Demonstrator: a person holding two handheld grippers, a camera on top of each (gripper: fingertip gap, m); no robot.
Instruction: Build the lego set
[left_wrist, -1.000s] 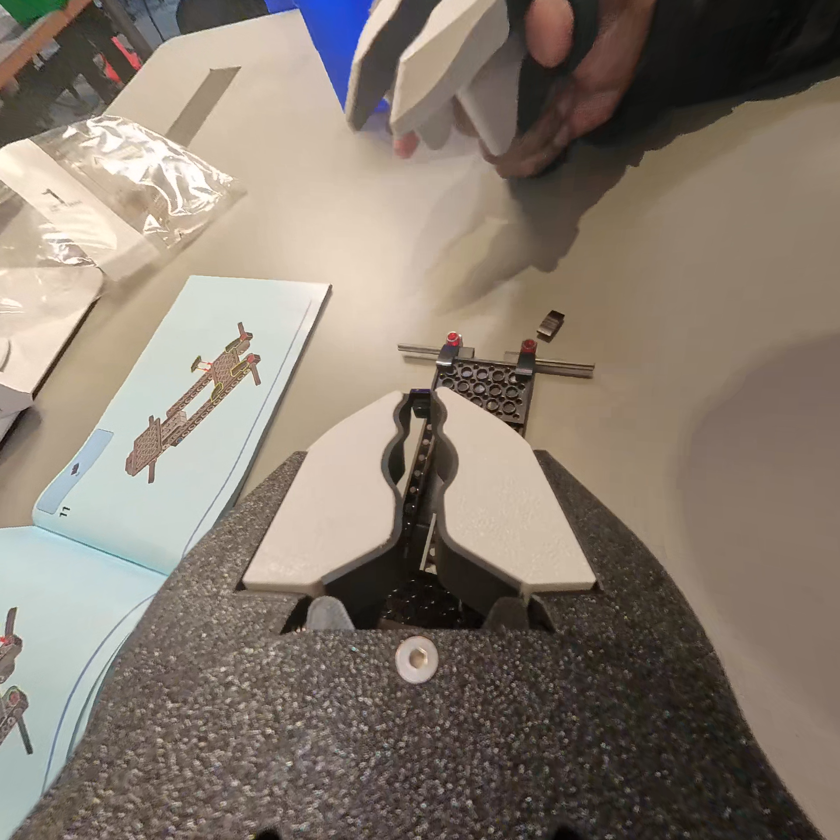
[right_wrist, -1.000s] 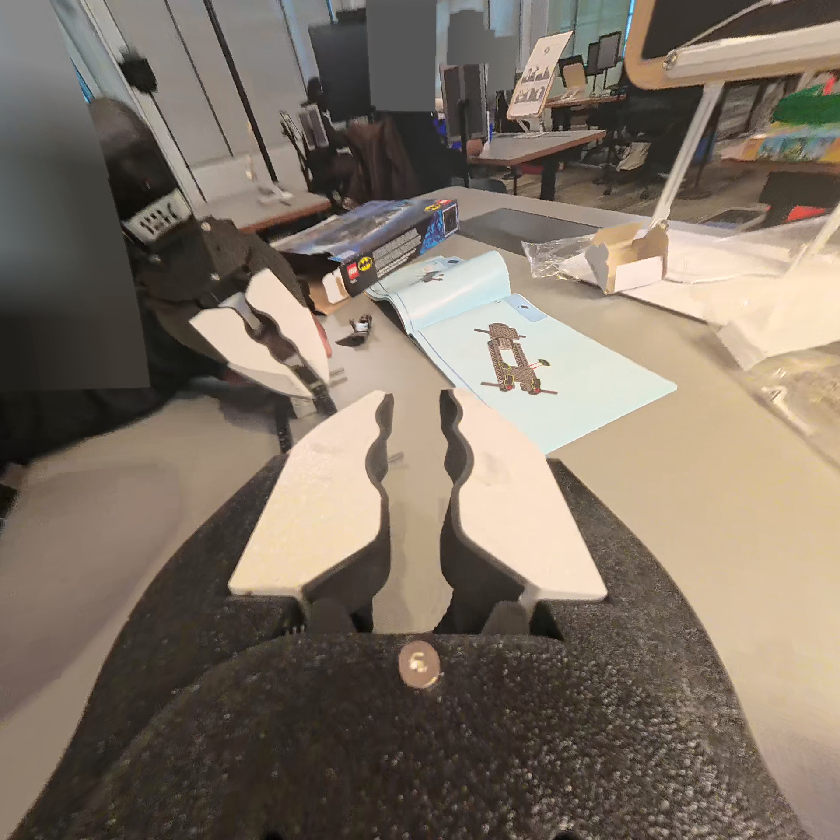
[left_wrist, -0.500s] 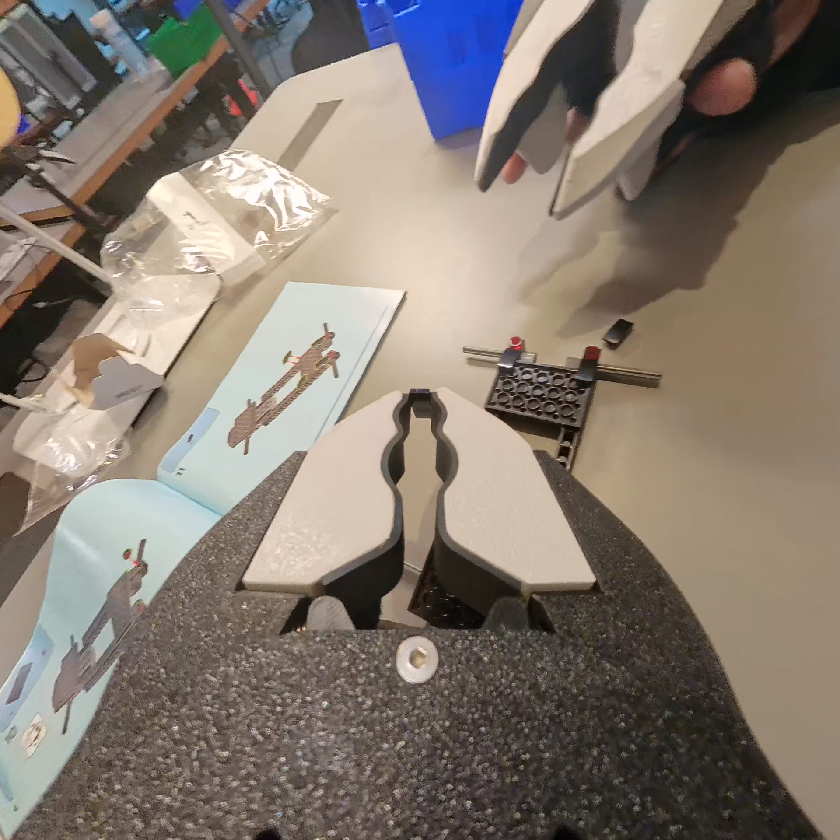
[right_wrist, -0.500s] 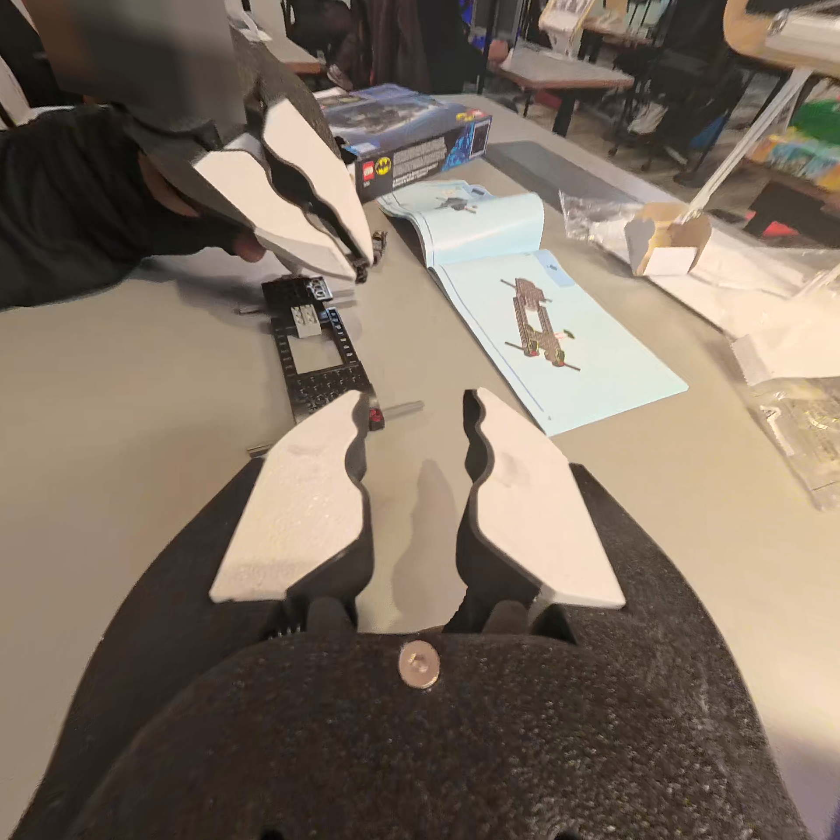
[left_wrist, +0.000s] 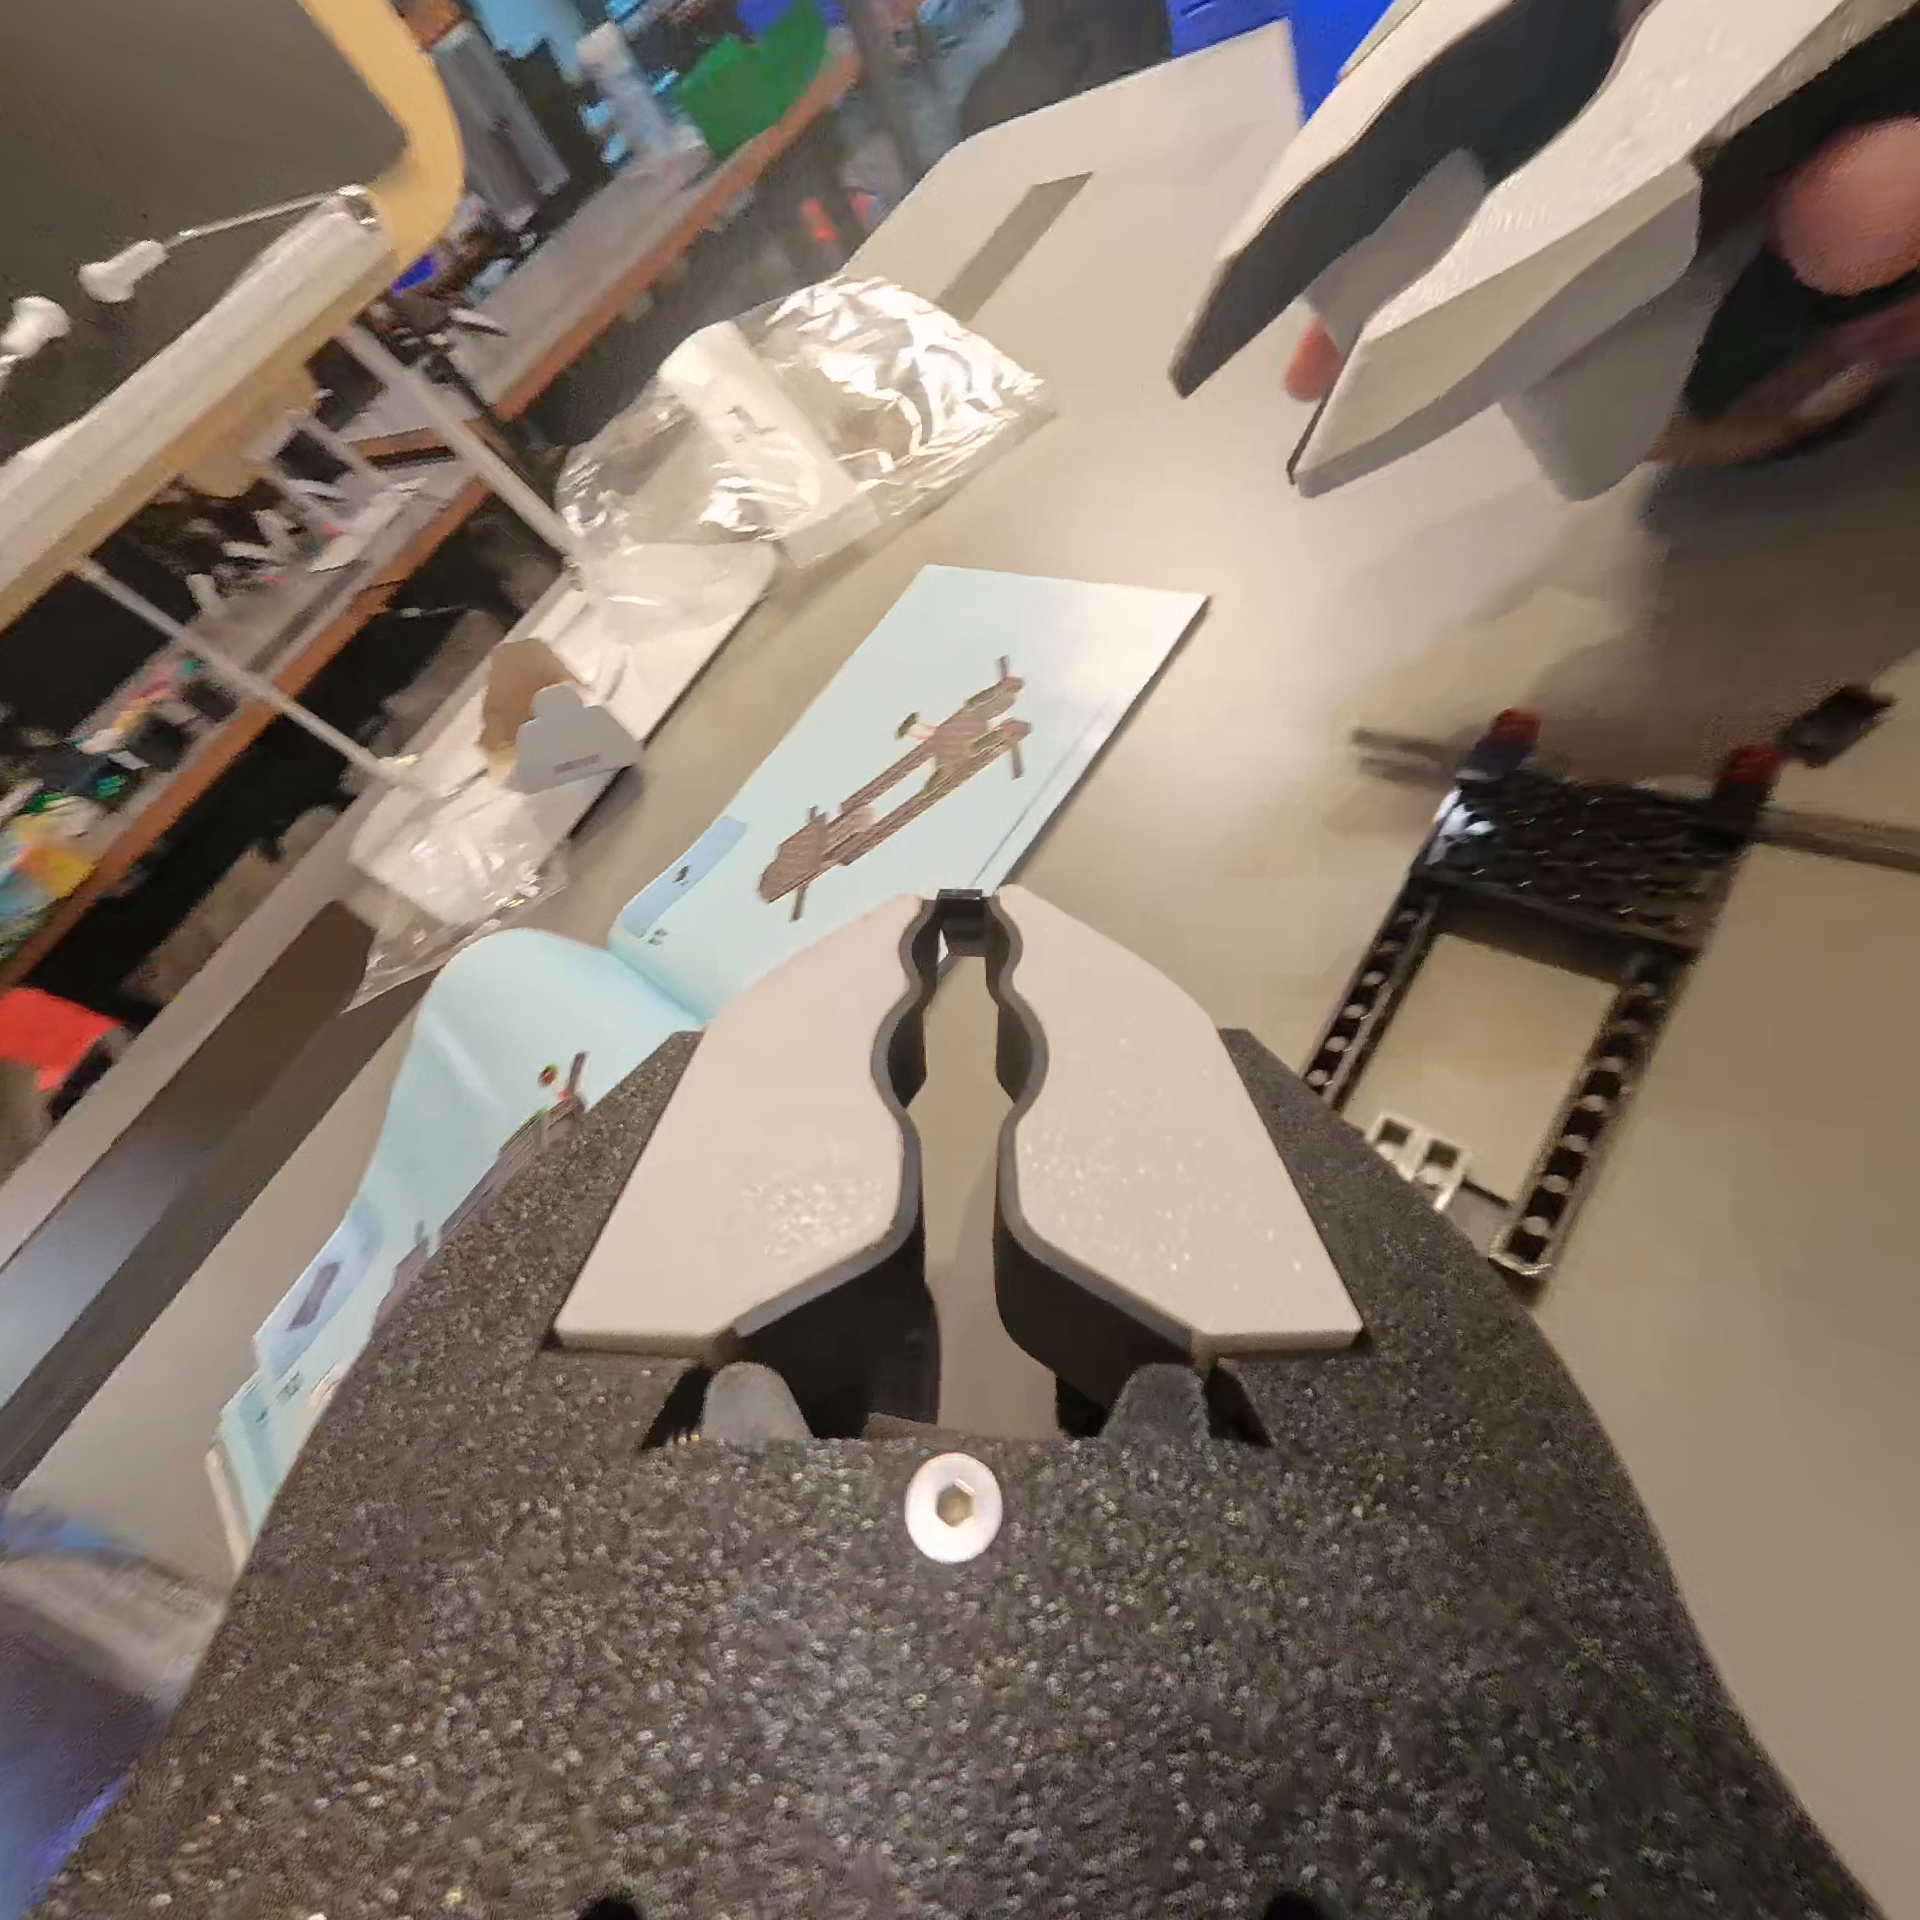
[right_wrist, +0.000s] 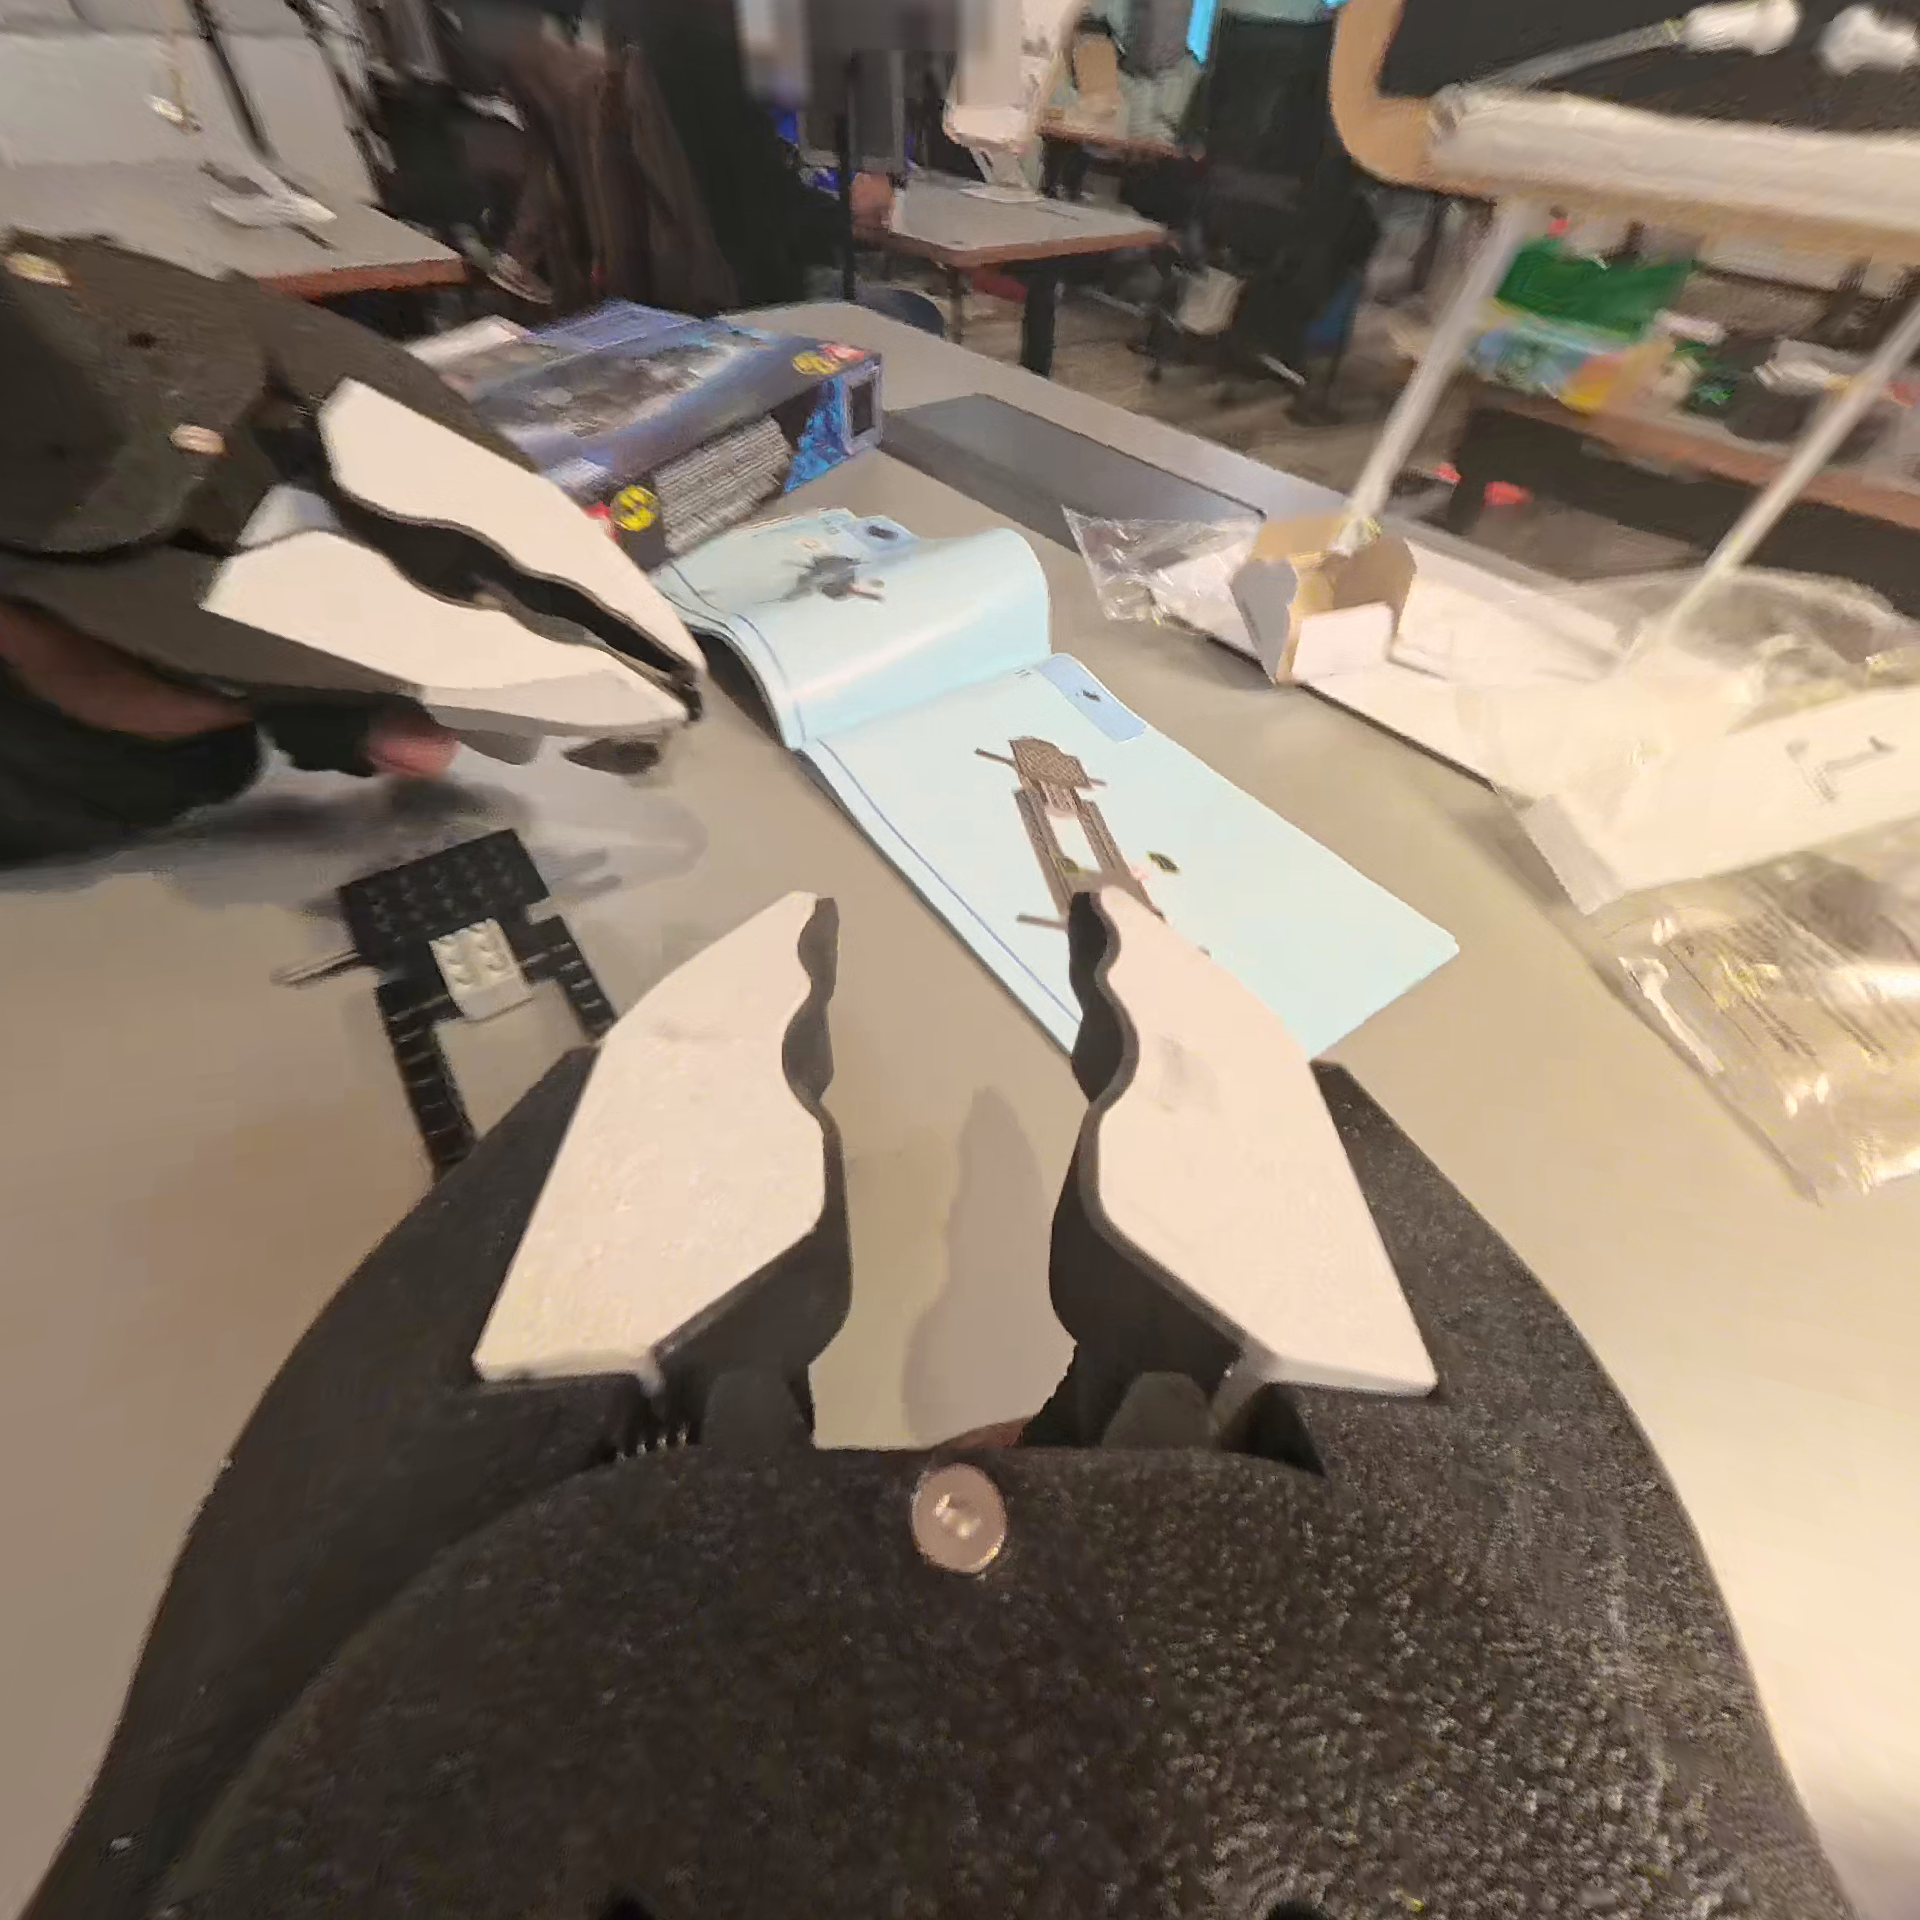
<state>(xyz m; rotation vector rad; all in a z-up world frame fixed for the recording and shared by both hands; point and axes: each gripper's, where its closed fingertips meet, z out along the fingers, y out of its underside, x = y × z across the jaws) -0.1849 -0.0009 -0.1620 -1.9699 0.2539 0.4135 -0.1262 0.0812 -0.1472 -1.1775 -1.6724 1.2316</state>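
Two grippers were in view, the left gripper and the right gripper. One open instruction booklet, one dark brick frame, one printed box and one torn cardboard carton were counted. Several clear plastic bags lay crumpled, their number unclear.

On table: open booklet mid, brick frame to its left w/ small brick on it. Box behind booklet. Bags + carton to right.
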